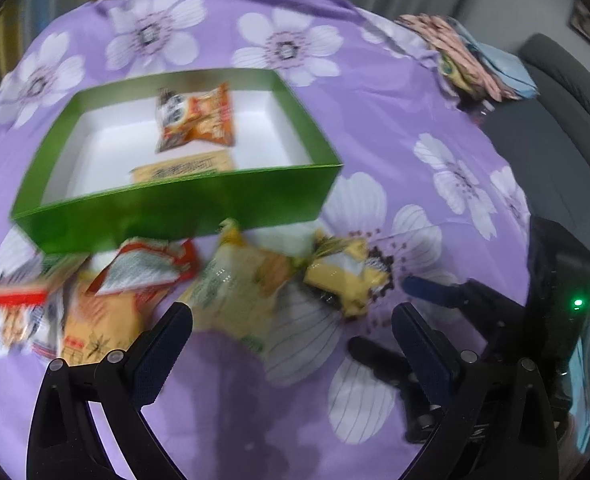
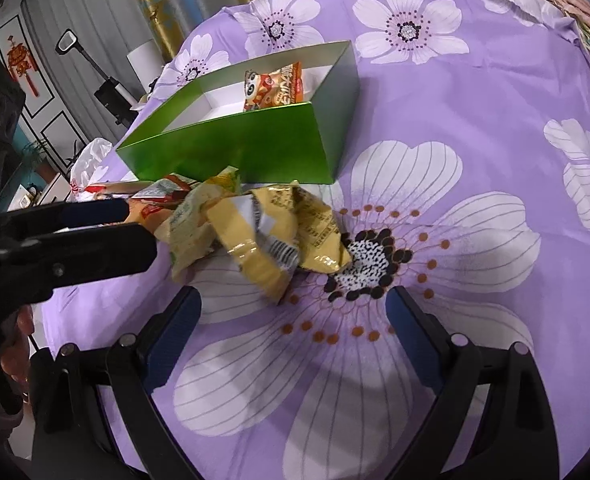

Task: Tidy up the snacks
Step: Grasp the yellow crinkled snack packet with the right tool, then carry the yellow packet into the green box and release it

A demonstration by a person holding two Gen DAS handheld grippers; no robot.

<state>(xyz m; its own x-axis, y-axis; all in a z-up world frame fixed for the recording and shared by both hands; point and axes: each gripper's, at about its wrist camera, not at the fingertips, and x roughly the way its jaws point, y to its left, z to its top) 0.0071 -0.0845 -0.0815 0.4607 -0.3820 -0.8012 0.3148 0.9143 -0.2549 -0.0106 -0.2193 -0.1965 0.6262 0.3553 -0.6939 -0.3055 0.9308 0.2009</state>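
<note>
A green box with a white inside holds an orange snack packet and a flat yellow packet. It also shows in the right wrist view with the orange packet. Several loose snack packets lie in front of it: a yellow one, a pale green-yellow one, a red-and-white one. My left gripper is open and empty just before them. My right gripper is open and empty before the yellow packets.
The table wears a purple flowered cloth. A pile of folded cloths lies at the far right edge. The left gripper's fingers reach in from the left of the right wrist view. A grey sofa stands beyond the table.
</note>
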